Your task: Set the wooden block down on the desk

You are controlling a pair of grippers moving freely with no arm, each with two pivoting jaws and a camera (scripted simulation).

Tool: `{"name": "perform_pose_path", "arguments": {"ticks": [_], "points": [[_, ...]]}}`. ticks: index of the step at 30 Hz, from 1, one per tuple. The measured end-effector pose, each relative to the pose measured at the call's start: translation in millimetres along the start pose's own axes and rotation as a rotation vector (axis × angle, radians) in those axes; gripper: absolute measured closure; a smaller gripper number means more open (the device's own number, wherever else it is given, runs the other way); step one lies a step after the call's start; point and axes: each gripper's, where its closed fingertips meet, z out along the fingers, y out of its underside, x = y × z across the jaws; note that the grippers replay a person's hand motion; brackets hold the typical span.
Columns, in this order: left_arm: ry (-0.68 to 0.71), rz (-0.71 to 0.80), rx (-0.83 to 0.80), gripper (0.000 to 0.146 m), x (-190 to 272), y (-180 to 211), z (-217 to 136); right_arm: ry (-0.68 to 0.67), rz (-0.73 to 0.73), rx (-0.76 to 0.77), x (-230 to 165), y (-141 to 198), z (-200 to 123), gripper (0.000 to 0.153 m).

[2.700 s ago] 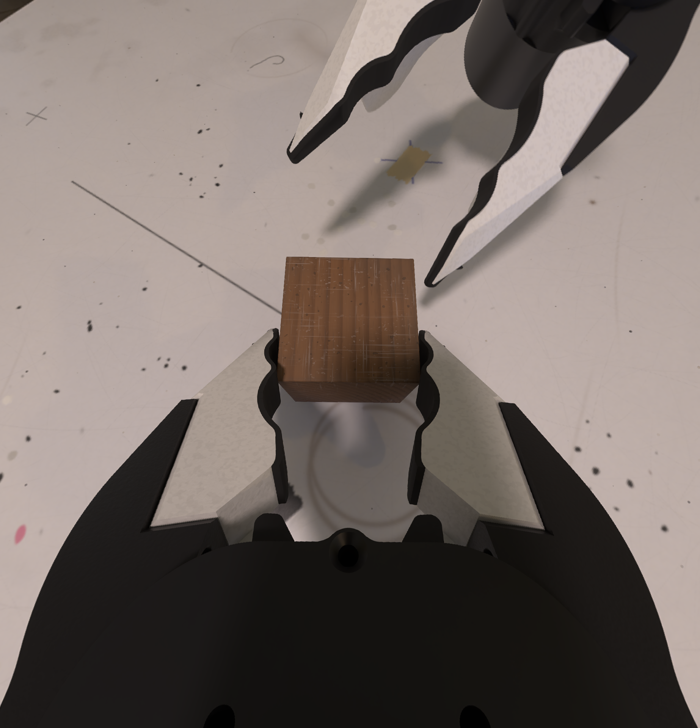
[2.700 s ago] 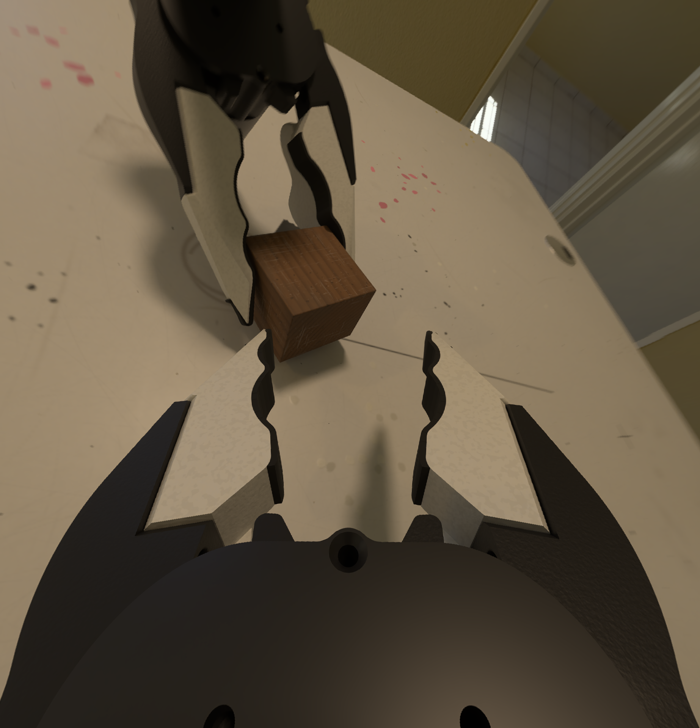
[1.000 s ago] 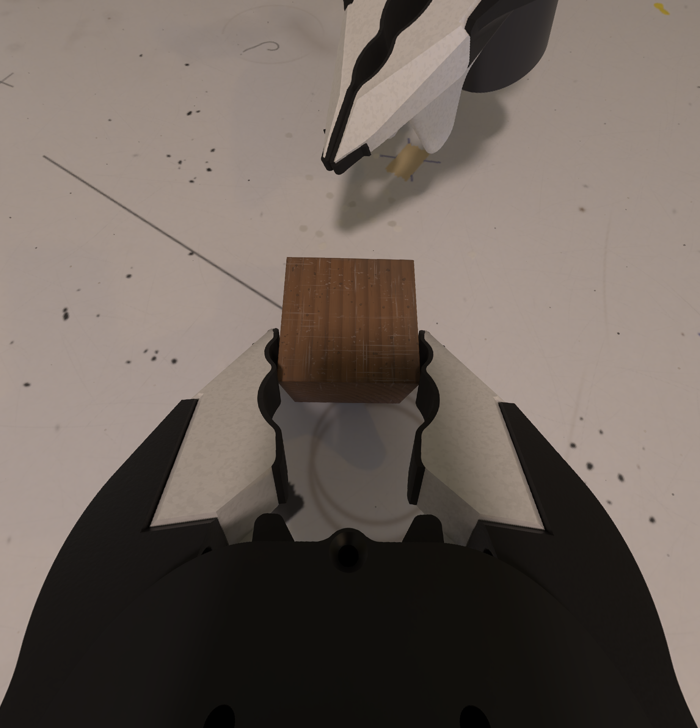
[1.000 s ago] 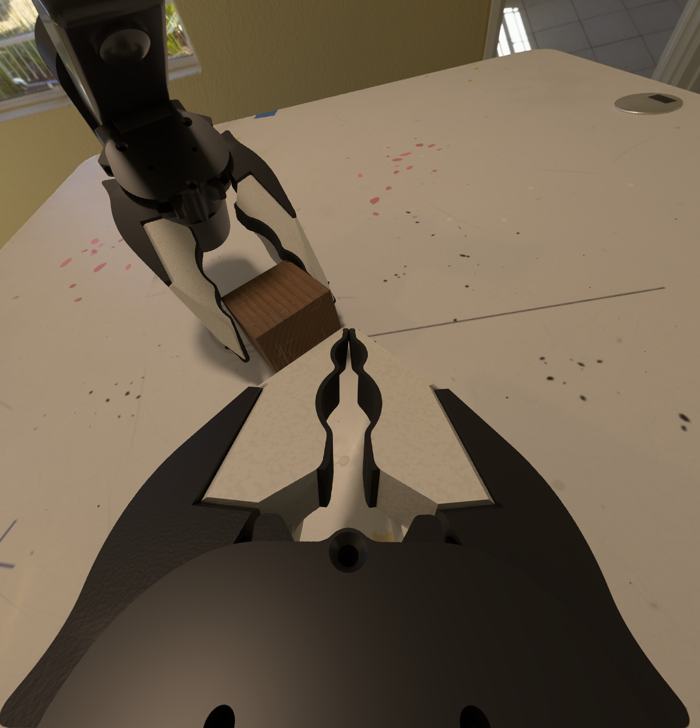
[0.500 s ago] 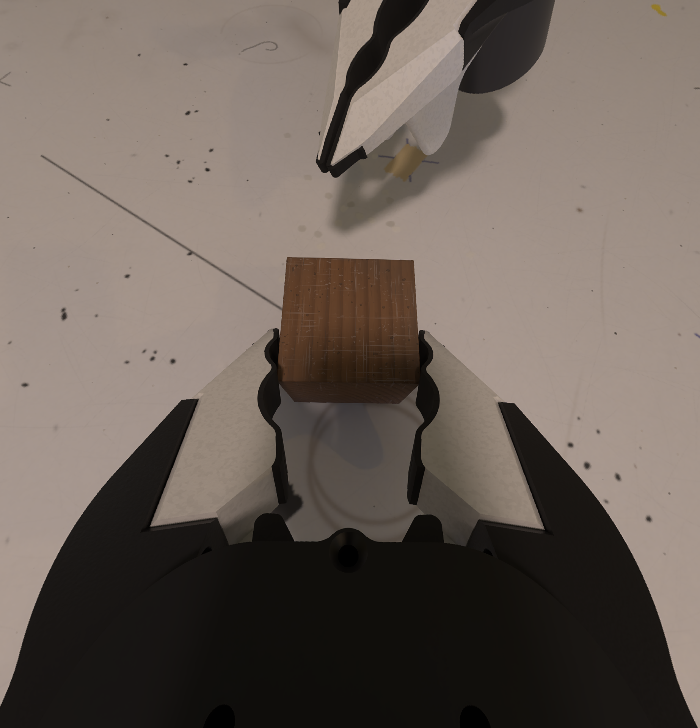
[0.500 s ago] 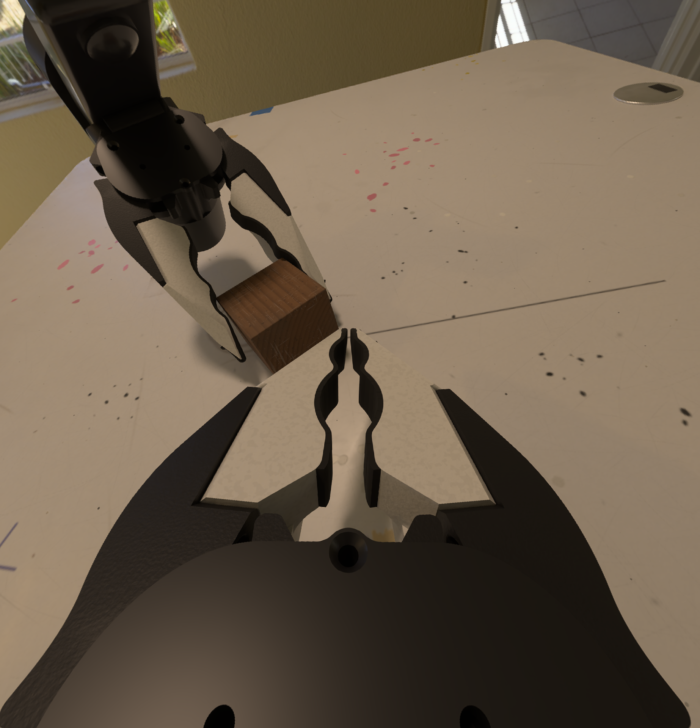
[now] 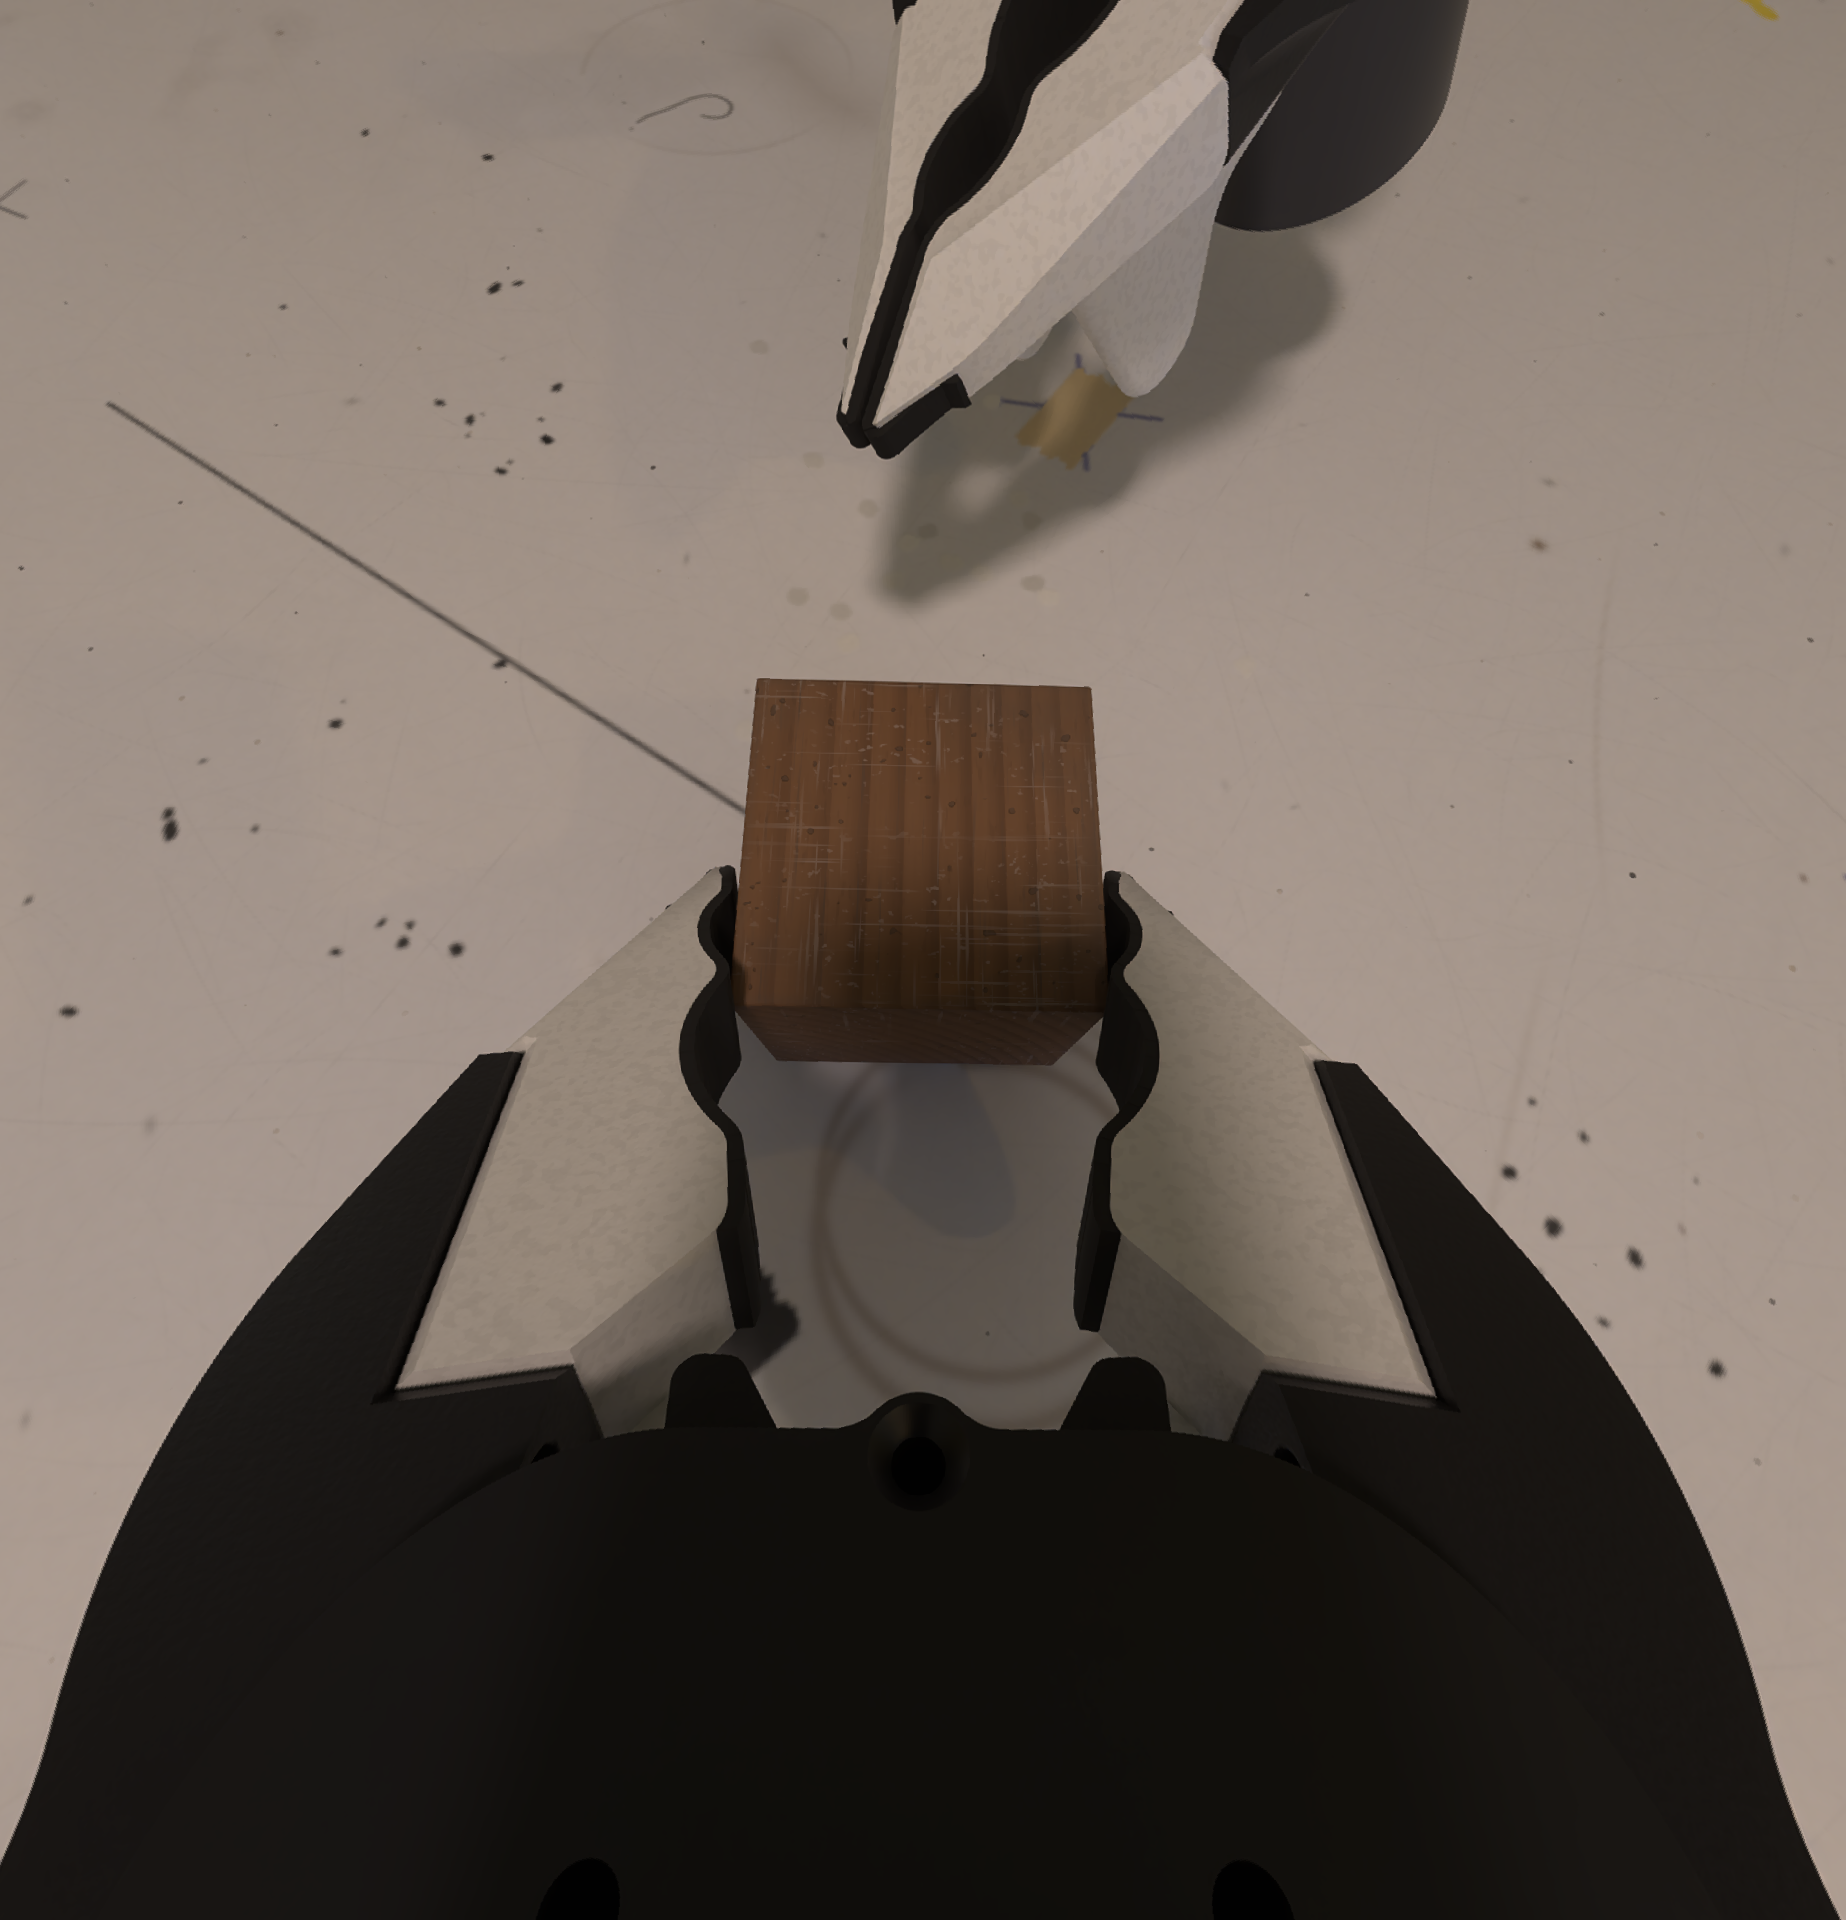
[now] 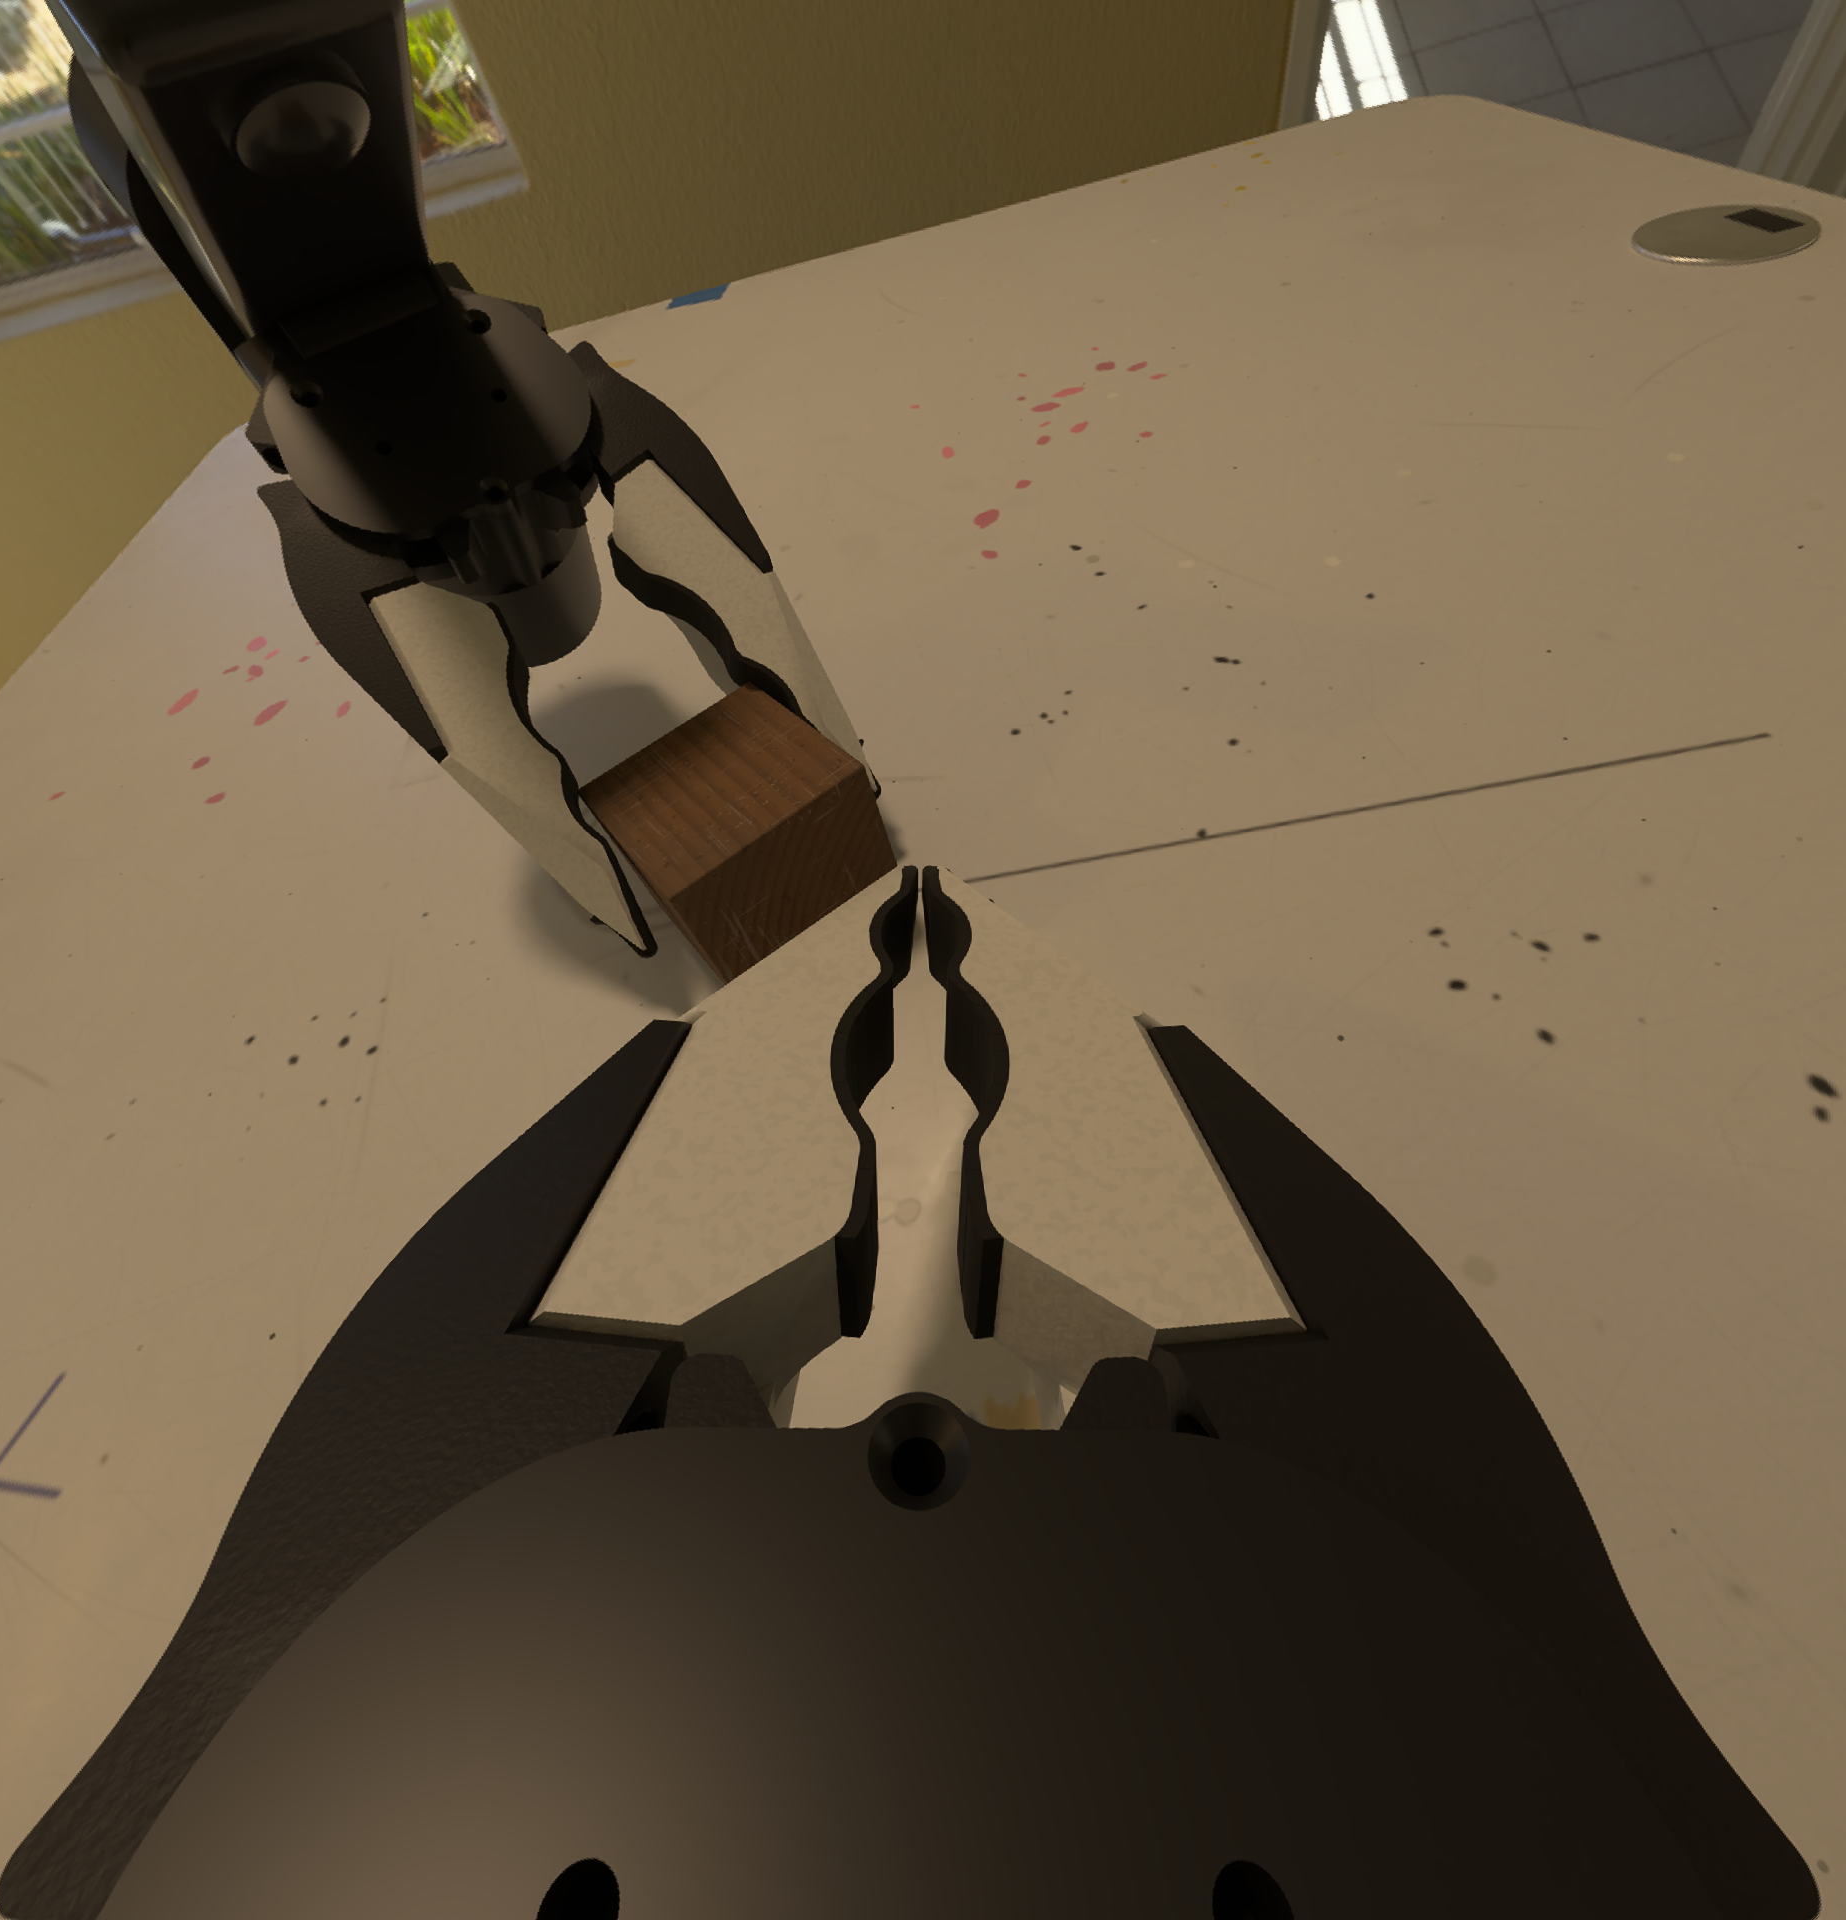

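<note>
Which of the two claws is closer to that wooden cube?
Left. The left gripper clamps the wooden block between its fingers; the right gripper, shut and empty, sits just beside it.

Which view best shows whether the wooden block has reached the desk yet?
Right wrist view: the wooden block shows side-on, low against the desk, though the right tongs hide its near bottom corner. Left wrist view shows mostly its top.
</note>
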Motion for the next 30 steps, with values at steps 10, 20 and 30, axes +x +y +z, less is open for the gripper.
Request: {"name": "perform_pose_path", "arguments": {"ticks": [10,20,30], "points": [[-0.006,0.004,-0.003,0.077,-0.2,0.4,0.3,-0.004,-0.001,-0.004,-0.9,0.5,0.3,0.152],[-0.008,0.006,-0.005,0.077,-0.5,0.6,0.6,-0.007,0.000,-0.004,-1.2,0.4,0.4,0.153],[-0.010,0.005,-0.006,0.077,-0.8,0.8,0.9,-0.007,-0.003,-0.007,-1.7,0.8,0.5,0.153]]}}
